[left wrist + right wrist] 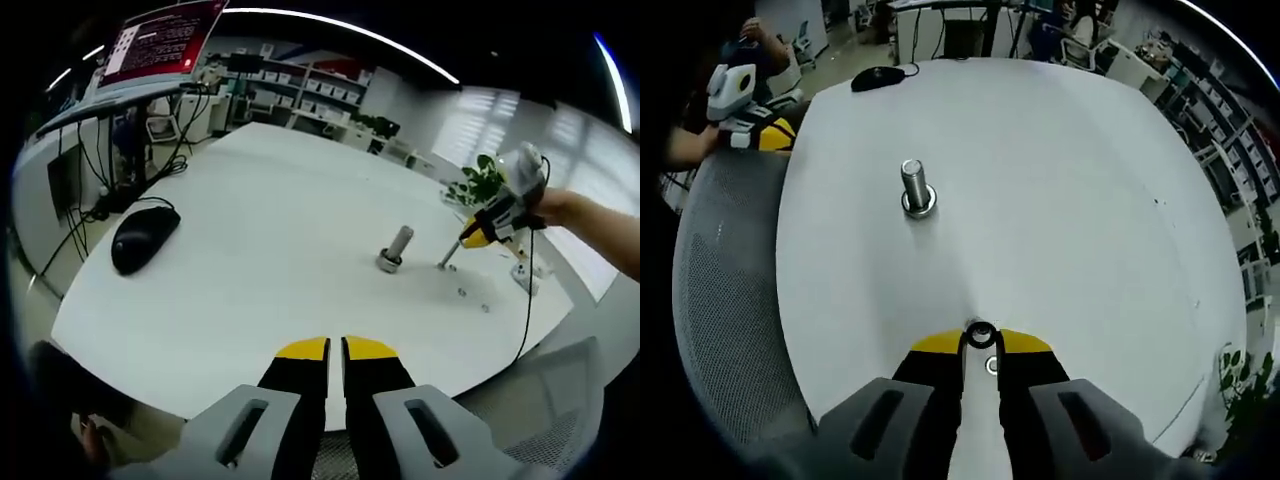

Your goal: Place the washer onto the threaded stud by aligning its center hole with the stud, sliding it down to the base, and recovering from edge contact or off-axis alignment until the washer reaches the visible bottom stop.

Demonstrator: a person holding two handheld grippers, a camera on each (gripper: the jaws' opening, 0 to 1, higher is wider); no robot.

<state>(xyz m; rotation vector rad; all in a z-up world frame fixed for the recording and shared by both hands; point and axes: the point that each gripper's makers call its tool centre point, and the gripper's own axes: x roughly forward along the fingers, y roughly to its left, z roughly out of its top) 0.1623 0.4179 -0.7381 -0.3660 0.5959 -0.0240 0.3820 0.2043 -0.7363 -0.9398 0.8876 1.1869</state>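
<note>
In the left gripper view, the left tool (335, 347) hovers empty, jaws nearly together, over the white round worktop (270, 250); the silver threaded stud (397, 246) stands upright. In the right gripper view, the right tool (981, 340) pinches a small dark ring-shaped washer (981, 334), well short of the stud (915, 186).

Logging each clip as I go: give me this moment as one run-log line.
phase: approach | right gripper: shut on small dark ring washer | upright silver threaded stud: bare, on white table | left gripper: shut, empty
</note>
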